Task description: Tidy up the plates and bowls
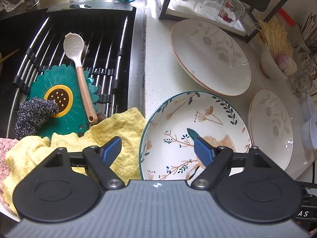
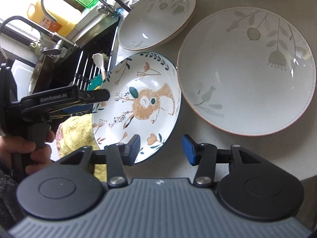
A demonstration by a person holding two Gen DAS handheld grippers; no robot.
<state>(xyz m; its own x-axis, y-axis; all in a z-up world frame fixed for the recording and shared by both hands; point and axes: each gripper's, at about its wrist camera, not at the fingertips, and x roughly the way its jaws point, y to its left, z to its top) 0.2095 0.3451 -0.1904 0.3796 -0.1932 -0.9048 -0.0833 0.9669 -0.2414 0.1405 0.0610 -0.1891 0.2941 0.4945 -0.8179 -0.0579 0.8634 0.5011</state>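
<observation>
A white plate with a squirrel design and dark green rim [image 1: 190, 127] lies on the speckled counter beside the sink. My left gripper [image 1: 157, 148] is open and straddles its left rim, one pad over the yellow cloth [image 1: 122, 123] and one over the plate's inside. My right gripper [image 2: 161, 149] is open across the same plate's [image 2: 142, 103] near right rim; the left pad overlaps the rim and the right pad stands clear over the counter. The right wrist view shows the left gripper [image 2: 93, 104], held in a hand, at the plate's far side. Two leaf-patterned white plates [image 2: 245, 71] [image 2: 158, 15] lie close by.
The sink [image 1: 138, 63] holds a drying rack with a white spoon [image 1: 79, 59], a green sunflower mat [image 1: 59, 99] and a steel scrubber [image 1: 33, 115]. Upturned glasses [image 1: 210, 2] sit in a black frame behind the plates. A bowl of noodles [image 1: 275, 59] stands at the right.
</observation>
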